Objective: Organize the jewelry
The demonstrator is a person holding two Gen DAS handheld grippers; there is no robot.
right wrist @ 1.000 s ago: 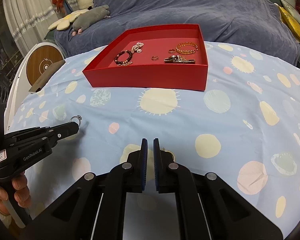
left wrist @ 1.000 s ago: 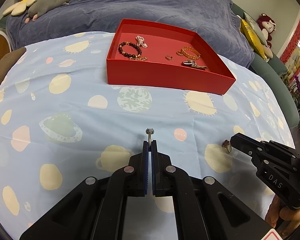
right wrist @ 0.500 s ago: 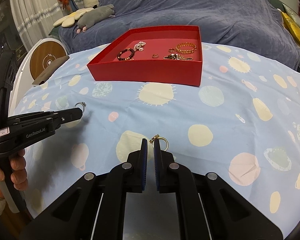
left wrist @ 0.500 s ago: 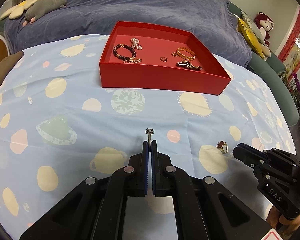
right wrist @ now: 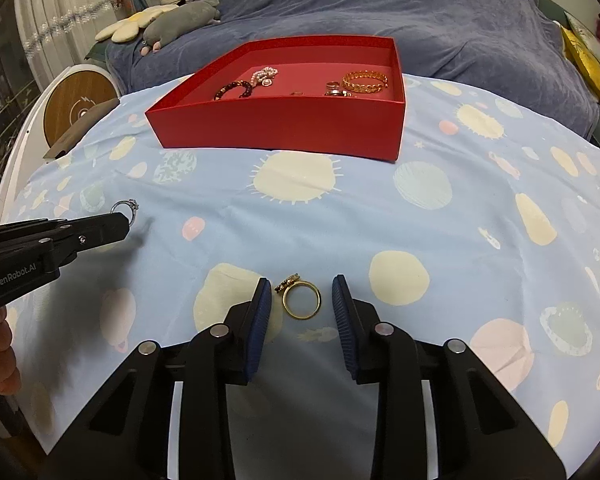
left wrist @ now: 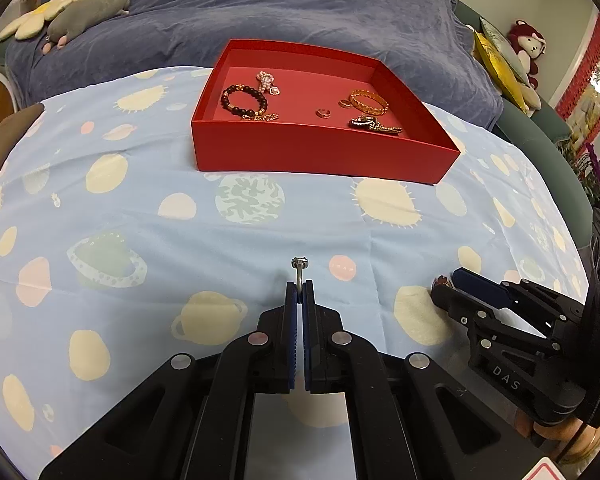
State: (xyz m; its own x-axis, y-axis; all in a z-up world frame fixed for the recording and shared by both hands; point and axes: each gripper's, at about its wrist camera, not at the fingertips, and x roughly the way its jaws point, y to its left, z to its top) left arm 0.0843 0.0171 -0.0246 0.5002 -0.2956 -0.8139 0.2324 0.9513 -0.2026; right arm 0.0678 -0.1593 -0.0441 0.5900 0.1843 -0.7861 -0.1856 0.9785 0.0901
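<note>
left tongs (left wrist: 299, 292): black, blue ribbed pads, silver screws, "GenRobot.AI" | right tongs (right wrist: 300, 300): same, "DAS"

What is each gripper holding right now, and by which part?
Left gripper pinches the silver ring by its band. Right gripper, opening, holds nothing; gold ring lies between.

Your left black two-finger gripper with blue pads (left wrist: 300, 294) points steeply down, jaws pinched together on the band of a small silver ring (left wrist: 299, 267). Your right black two-finger gripper with blue pads (right wrist: 302, 308) angles down likewise, jaws opening, nothing pressed between them.
</note>
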